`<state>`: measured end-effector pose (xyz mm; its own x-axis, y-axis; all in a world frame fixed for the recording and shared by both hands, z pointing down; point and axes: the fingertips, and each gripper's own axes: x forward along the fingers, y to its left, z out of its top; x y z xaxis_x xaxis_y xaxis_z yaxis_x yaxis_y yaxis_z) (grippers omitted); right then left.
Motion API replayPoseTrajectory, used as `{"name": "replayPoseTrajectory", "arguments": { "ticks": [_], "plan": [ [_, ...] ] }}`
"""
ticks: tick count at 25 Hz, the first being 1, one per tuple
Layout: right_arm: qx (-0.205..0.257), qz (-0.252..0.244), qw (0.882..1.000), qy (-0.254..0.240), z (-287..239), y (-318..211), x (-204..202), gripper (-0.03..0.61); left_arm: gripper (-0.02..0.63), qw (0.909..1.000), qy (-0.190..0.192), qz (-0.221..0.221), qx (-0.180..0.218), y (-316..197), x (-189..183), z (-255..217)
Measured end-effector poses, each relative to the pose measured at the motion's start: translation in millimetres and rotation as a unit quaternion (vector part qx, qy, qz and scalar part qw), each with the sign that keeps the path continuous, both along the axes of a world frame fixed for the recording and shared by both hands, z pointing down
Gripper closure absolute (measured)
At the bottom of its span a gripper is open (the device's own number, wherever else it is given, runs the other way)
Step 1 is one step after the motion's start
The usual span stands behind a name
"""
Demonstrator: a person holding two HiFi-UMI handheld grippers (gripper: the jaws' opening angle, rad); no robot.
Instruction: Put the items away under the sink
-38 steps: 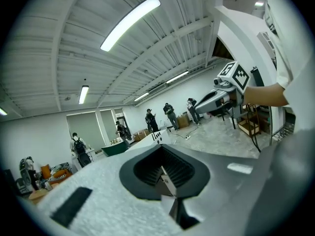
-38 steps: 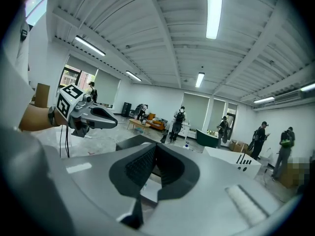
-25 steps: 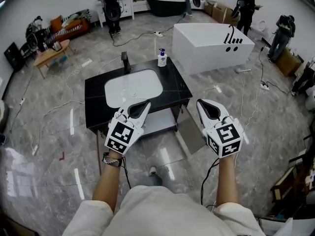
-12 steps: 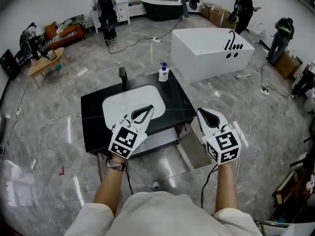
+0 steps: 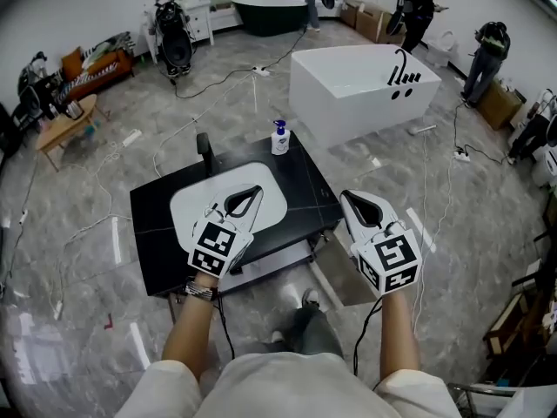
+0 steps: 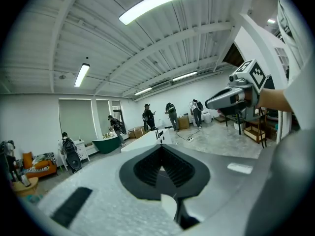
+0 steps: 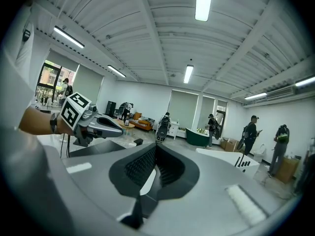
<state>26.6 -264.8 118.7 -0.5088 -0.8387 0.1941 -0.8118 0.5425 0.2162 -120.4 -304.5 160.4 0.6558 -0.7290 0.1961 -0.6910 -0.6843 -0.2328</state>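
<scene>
Shiny grey stone floor (image 5: 70,268). 1 big white bathtub (image 5: 348,94) stands on it. An orange sofa (image 5: 91,59) and little wooden table (image 5: 61,124) sit far off. Long lights (image 6: 158,3) glow overhead.

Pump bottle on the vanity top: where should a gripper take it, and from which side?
Grip the pump bottle across its white body, below the blue pump head, coming level from the near side. It stands upright at the far edge of the counter with bare top in front; the faucet stands apart to its left.
</scene>
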Motion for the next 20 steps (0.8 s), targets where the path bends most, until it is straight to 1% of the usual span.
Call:
{"name": "replayPoseTrajectory", "arguments": {
  "ticks": [4,8,14,20],
  "plan": [
    [-0.001,-0.001,1.000,0.001,6,-25,6,0.571,0.615,1.0000,0.000,-0.001,-0.005,-33,7,8],
    [-0.005,-0.001,1.000,-0.009,12,-57,17,0.571,0.615,0.9998,0.004,-0.006,-0.016,-71,14,16],
    [-0.021,0.006,0.999,-0.026,28,-106,39,0.571,0.614,0.9995,0.003,-0.009,-0.031,-130,31,38],
    [-0.037,0.005,0.999,-0.024,46,-142,54,0.571,0.614,0.9984,0.005,-0.022,-0.052,-183,44,65]
  ]
}}
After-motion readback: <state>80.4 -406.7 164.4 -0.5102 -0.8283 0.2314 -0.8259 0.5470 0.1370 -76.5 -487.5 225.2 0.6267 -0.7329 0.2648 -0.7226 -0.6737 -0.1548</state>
